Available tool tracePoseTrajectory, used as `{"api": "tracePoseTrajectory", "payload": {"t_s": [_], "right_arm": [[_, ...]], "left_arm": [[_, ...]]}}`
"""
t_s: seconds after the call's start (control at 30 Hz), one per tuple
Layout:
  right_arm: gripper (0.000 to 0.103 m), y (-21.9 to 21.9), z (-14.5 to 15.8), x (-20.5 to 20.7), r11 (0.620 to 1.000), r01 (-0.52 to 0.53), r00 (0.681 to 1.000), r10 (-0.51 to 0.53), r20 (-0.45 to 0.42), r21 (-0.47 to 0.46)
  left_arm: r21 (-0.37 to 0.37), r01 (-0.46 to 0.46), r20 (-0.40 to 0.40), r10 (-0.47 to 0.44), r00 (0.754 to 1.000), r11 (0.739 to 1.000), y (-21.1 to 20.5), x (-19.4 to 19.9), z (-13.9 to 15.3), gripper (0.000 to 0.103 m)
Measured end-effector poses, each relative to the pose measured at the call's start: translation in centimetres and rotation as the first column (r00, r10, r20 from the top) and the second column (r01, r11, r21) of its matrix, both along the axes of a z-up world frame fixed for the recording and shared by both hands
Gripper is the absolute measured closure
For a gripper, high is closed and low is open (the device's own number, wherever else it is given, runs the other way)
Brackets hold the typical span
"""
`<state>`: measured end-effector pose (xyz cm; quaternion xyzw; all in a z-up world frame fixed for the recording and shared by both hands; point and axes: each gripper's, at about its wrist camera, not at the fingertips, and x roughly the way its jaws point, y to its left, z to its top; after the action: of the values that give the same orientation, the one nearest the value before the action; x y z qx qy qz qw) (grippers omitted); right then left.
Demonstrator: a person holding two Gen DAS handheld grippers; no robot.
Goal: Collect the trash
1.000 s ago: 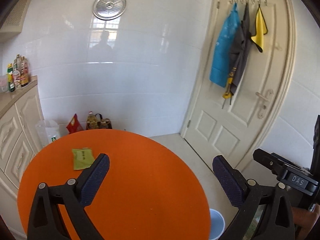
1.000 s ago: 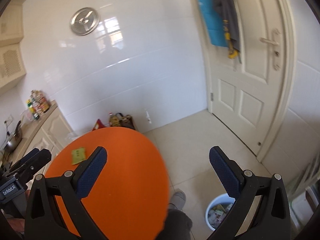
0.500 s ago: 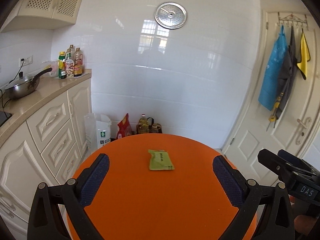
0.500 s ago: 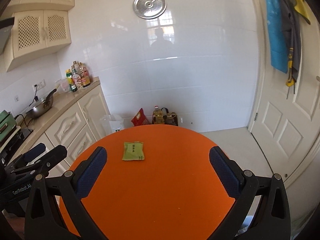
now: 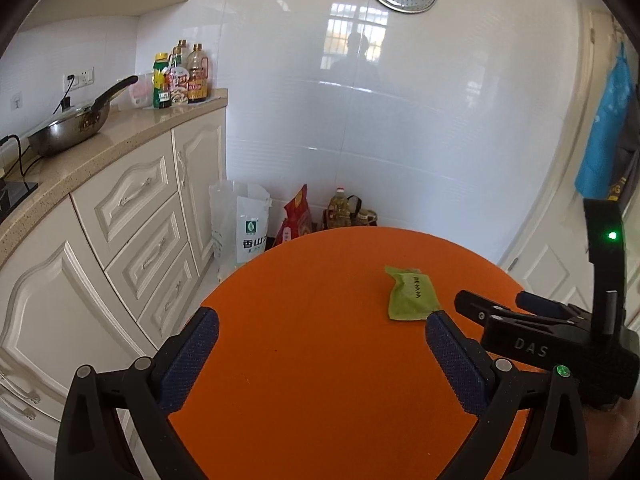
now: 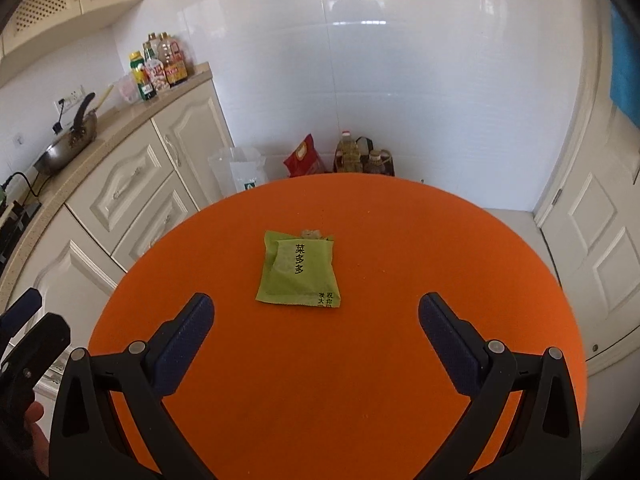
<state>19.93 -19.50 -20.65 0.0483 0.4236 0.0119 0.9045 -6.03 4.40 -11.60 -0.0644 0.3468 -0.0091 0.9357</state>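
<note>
A flat green snack wrapper [image 6: 298,270], crinkled and torn open at its far end, lies on the round orange surface [image 6: 400,360], a smooth matte disc. The right gripper [image 6: 314,330] hangs over the near part of the disc with the wrapper just ahead, centred between its fingers [image 6: 182,344]; these are spread wide, their dark blue pads finely textured, and hold nothing. The left gripper [image 5: 320,354] sits off to the wrapper's left, fingers [image 5: 190,356] equally wide apart and empty; from its view the wrapper [image 5: 411,294] lies just beyond the right pad. Behind the disc, a red bag [image 6: 305,156] and oil bottles [image 6: 352,156] stand on the floor against glossy white wall tiles. A steel wok [image 5: 68,130] rests on the speckled stone counter [image 5: 120,136] over cream panelled cabinets.
</note>
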Motion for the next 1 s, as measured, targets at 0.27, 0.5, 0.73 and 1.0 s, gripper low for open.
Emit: {"api": "tracePoseTrajectory", "payload": {"t_s": [0.27,0.5,0.73,1.0], "right_arm": [[0.006,2.2,-6.3,7.2,0.999,-0.043,0.991,0.041,-0.125,-0.012],[0.057,1.5,-7.1,6.6,0.993,-0.109,0.988,0.103,-0.111,-0.049],[0.060,-2.9,-5.8,4.6,0.997,-0.073,0.994,0.073,-0.082,0.004],[0.060,-8.4,-4.8,3.9,0.997,0.010,0.999,-0.005,-0.053,0.081]], "left_arm": [[0.011,-0.016,-0.078,0.016,0.997,1.000,-0.7,8.7,-2.2,0.001],[0.011,0.028,-0.108,-0.027,0.994,1.000,-1.9,12.8,-4.0,0.001],[0.036,0.121,-0.122,-0.116,0.986,0.992,-5.2,17.3,-5.1,0.001],[0.096,0.236,-0.173,-0.218,0.961,0.967,-10.8,25.2,-7.7,0.002]]}}
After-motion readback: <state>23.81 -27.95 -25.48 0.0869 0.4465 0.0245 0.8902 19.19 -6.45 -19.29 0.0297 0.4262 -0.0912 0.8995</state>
